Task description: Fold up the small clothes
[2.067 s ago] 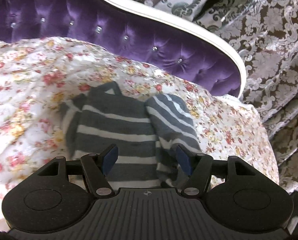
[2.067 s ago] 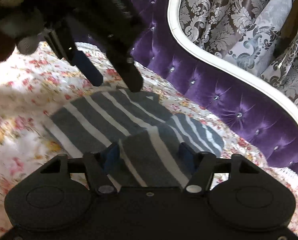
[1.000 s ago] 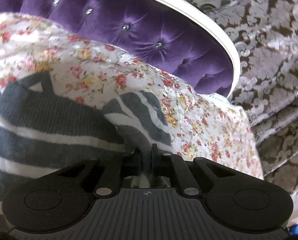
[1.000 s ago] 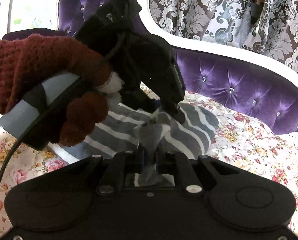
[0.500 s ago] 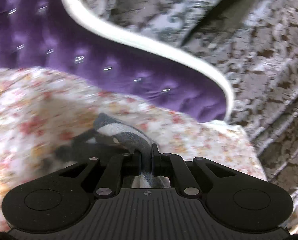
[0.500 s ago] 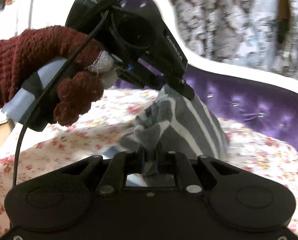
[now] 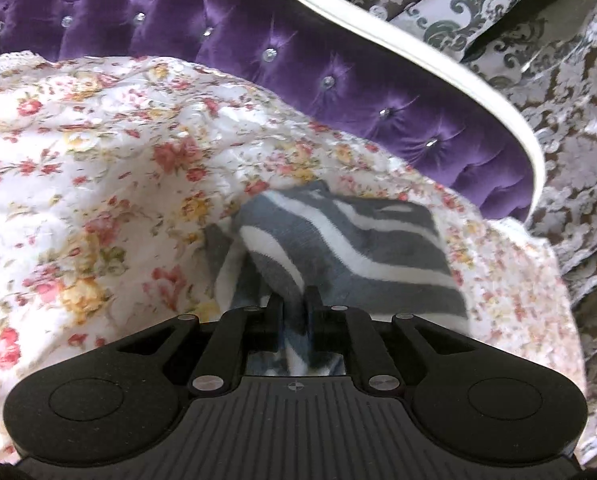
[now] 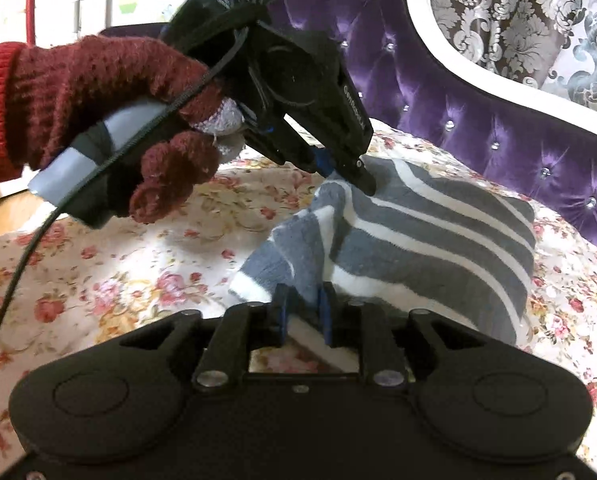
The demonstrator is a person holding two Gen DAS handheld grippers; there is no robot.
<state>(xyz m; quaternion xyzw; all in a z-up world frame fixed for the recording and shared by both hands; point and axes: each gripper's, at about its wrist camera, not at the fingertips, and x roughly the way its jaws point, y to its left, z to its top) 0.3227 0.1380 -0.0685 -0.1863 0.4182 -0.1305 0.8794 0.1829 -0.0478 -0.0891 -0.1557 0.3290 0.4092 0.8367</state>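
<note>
Both grippers are letting go of the grey knitted garment with white stripes (image 8: 430, 236) after doubling it over, and the release is what matters here. The right gripper (image 8: 301, 312) is opening its jaws, the blue pads already standing off the thin ridge of cloth between them. The left gripper (image 7: 294, 312) is just beginning to ease open but is still pinching a bunched corner of the knit. As I see it, both should be backing straight off along their fingers, low and slowly, so the top layer is not dragged askew; the left should be freeing fully before pulling away.

The garment is lying on the white quilt printed with pink and yellow flowers (image 8: 110, 276), towards the far right near the tufted purple velvet headboard (image 8: 478, 104). It is looking soft, thick and slightly rumpled, its near-left corner puckered.
</note>
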